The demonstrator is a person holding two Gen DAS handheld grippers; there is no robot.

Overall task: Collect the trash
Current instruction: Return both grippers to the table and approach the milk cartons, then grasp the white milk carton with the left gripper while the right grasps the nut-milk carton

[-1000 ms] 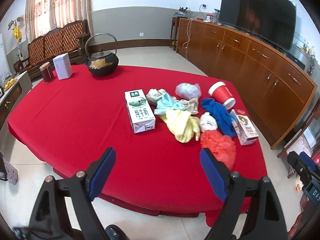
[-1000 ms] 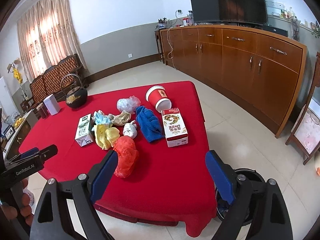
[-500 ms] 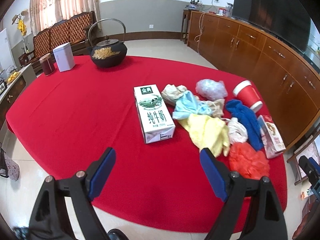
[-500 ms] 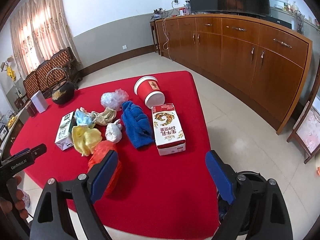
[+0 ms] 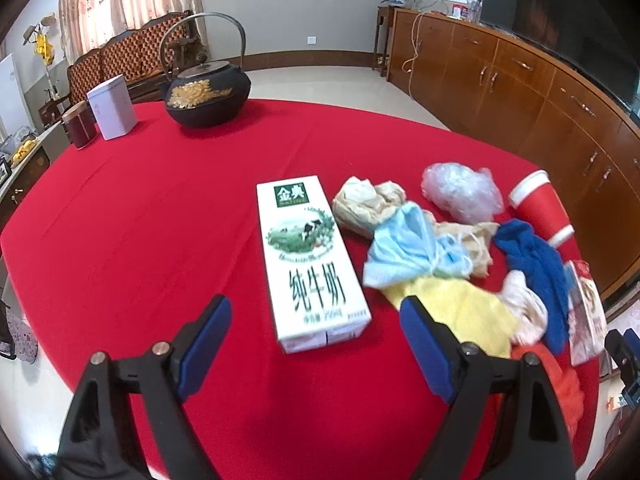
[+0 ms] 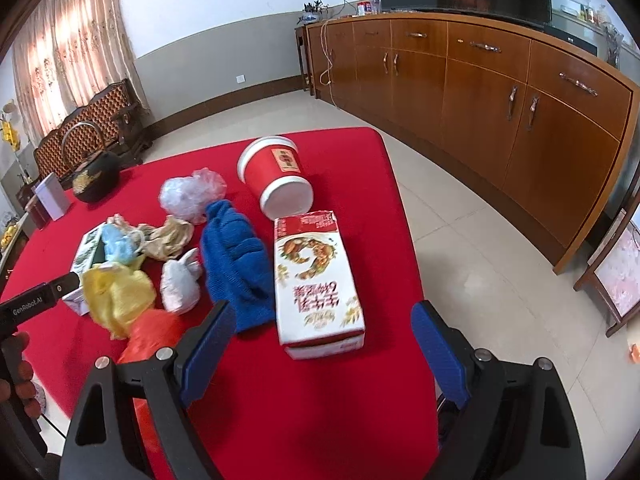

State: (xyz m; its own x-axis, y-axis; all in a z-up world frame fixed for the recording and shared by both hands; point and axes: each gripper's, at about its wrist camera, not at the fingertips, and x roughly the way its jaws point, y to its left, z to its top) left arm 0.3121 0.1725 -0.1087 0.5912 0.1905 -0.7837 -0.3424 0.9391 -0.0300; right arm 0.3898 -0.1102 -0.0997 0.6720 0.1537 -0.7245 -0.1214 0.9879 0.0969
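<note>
Trash lies in a heap on the red tablecloth (image 5: 140, 208). A white milk carton (image 5: 310, 262) lies flat just ahead of my left gripper (image 5: 314, 320), which is open and empty. Beside the carton are a beige wad (image 5: 366, 204), a blue mask (image 5: 404, 246), a yellow wad (image 5: 460, 312), a clear plastic bag (image 5: 460, 192), a blue cloth (image 6: 236, 260) and an orange bag (image 6: 154, 336). My right gripper (image 6: 320, 334) is open, above a red and white carton (image 6: 316, 280). A red paper cup (image 6: 278, 182) lies tipped behind it.
A black iron kettle (image 5: 208, 94), a white tin (image 5: 112, 106) and a dark red jar (image 5: 79, 124) stand at the table's far left. A long wooden sideboard (image 6: 500, 92) runs along the right wall. A dark bin rim (image 6: 442, 408) shows by the table's right edge.
Both grippers have come forward and down toward the table, so the cartons and the heap look larger and closer. Their jaws have stayed wide apart.
</note>
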